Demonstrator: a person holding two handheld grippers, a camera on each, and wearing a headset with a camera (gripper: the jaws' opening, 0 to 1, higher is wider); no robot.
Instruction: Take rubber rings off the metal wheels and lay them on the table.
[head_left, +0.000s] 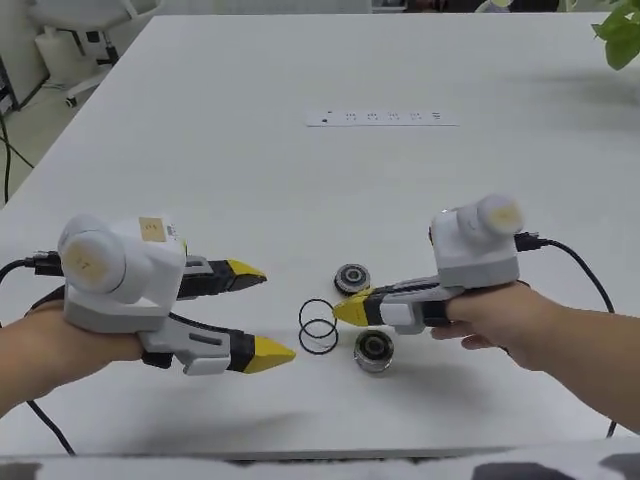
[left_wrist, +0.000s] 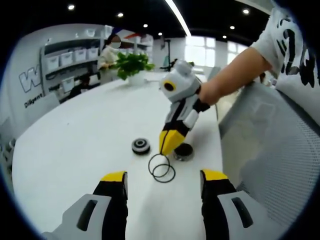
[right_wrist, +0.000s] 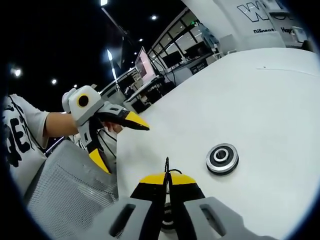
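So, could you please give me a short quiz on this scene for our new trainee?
1. How many metal wheels are on the table?
2. True or false: the jaws of the left gripper are shut.
3. Where are the rubber rings?
A. Still around the wheels
B. Off the wheels, overlapping each other beside them on the table
C. On the white power strip at the far side

Key: 1. Two. 2. False, they stand wide open. 3. B.
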